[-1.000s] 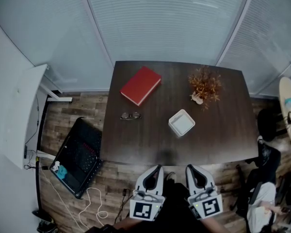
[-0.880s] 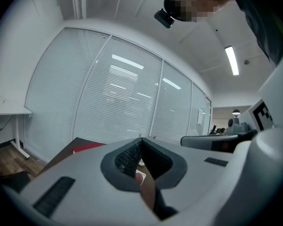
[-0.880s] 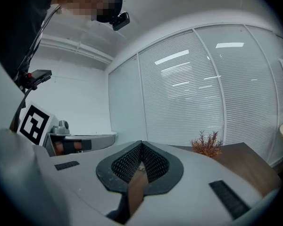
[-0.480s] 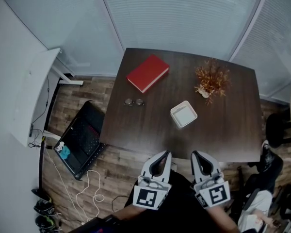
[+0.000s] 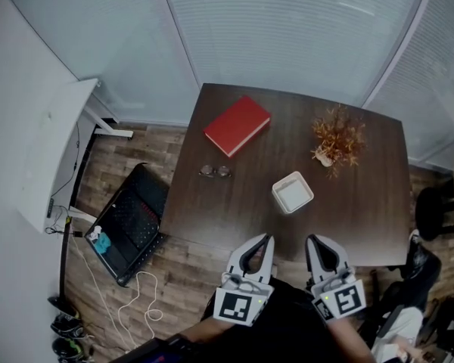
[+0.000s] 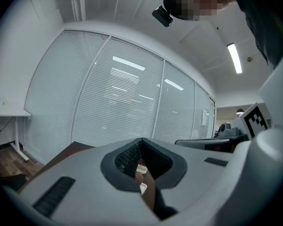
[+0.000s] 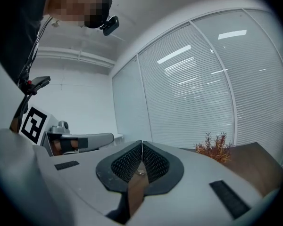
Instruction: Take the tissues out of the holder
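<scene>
My left gripper and right gripper hang just off the table's near edge, jaws pressed together on nothing. The holder sits a little in from that edge, ahead and between them. If I reach in unopened I'd only shove it, and a light holder may lift with the tissues unless one gripper pins it.

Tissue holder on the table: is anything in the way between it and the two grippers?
Nothing visible does. Only bare table lies between the tissue holder and the left gripper and right gripper, both shut. The glasses and red book sit off to the left, the dried plant farther back.
</scene>
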Motion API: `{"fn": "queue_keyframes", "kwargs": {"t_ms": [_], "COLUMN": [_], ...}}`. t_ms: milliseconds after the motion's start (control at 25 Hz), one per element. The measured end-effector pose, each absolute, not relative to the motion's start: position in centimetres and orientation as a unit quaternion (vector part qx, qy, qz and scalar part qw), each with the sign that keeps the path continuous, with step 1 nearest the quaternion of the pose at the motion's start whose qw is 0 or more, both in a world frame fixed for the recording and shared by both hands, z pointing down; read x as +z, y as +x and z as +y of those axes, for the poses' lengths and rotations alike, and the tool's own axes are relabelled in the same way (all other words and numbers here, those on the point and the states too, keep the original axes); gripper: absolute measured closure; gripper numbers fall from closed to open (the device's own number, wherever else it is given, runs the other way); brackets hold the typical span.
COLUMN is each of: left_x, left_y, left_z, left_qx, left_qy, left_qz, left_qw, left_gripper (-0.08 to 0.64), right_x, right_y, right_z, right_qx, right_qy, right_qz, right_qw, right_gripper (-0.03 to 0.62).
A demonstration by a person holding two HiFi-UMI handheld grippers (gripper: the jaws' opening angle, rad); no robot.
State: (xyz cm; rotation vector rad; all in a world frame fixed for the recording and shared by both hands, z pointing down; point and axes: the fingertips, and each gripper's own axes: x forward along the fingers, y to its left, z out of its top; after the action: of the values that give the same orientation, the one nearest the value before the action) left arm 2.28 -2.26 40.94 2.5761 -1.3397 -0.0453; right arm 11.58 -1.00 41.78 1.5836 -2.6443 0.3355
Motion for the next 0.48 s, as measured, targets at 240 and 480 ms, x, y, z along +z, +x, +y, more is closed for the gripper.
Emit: {"fn": "queue_keyframes", "kwargs": {"t_ms": [240,480], "left_x": [40.2,40.6], "left_y": [0.8,-0.7], "left_z": [-4.6,-6.9], "left_qx": [-0.032,-0.033], "left_qy": [0.885,0.887], "left_qz": [-0.446,-0.443], "left_qw": [0.127,0.127], "left_gripper": [0.565,0.565], "right_x": [44.4,47.7], "right_y": [11.0,10.0], "right_z": [-3.8,-6.1], "right_qx": [0.136,0.162], "right_qy": [0.513,0.504], "right_qz": [-0.846,-0.844], "right_qw": [0.056,0.082], "right_gripper": [0.583,0.537]}}
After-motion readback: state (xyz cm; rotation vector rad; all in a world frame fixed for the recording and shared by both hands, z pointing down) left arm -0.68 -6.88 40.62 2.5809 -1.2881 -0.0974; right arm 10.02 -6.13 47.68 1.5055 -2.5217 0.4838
